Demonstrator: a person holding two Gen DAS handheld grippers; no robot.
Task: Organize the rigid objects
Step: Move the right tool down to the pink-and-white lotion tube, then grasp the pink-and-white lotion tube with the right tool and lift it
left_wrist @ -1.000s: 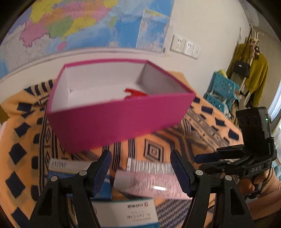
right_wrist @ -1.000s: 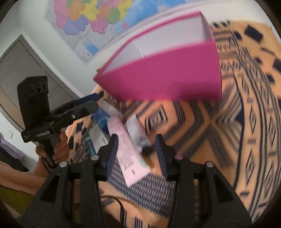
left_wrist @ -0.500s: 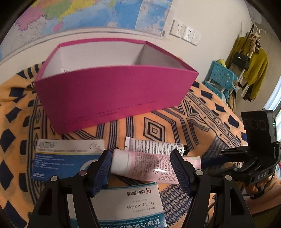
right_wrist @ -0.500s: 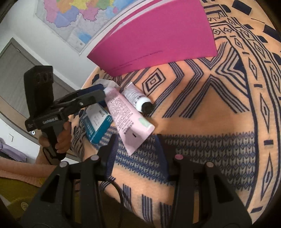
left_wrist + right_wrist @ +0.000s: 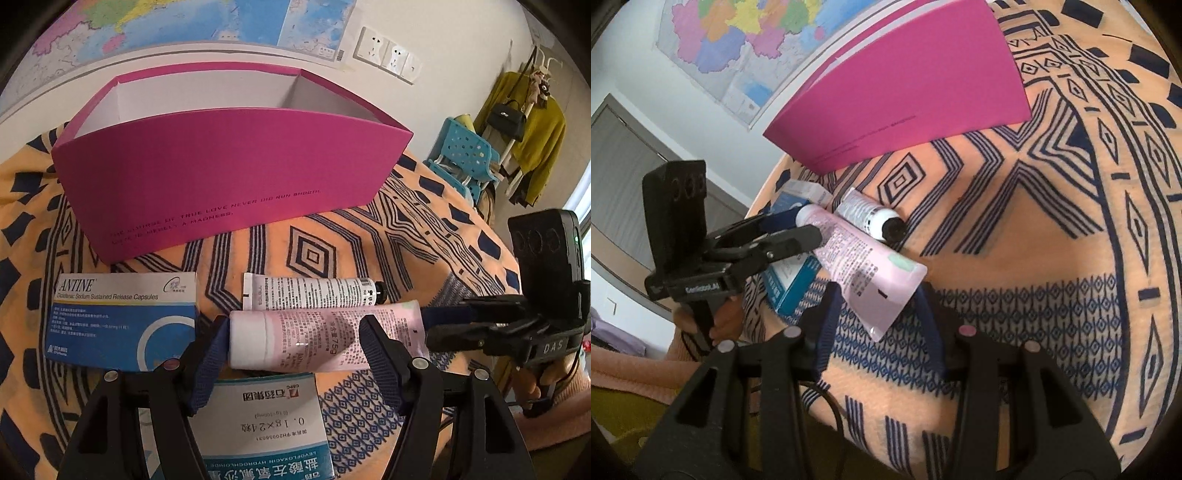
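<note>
A pink tube (image 5: 314, 336) with a white cap lies on the patterned cloth, in front of a white tube (image 5: 310, 291) with a black cap. My left gripper (image 5: 293, 347) stands open over the pink tube's cap end, with its right finger crossing the tube's middle. In the right wrist view the pink tube (image 5: 860, 258) points its flat end between the fingertips of my right gripper (image 5: 879, 314), which is open. The left gripper (image 5: 790, 229) straddles the cap there. Behind stands the open magenta box (image 5: 229, 173); its inside floor is hidden.
A blue-and-white ANTINE medicine box (image 5: 122, 321) lies left of the tubes, and another medicine box (image 5: 266, 417) lies under my left gripper. The orange and navy cloth (image 5: 1052, 221) covers the rounded table. A map and sockets are on the wall; a blue chair (image 5: 465, 151) stands far right.
Both grippers have sunk toward the tubes. The magenta box has slid up in both views. The pink tube now lies between the left fingers, and its flat end lies between the right fingertips.
</note>
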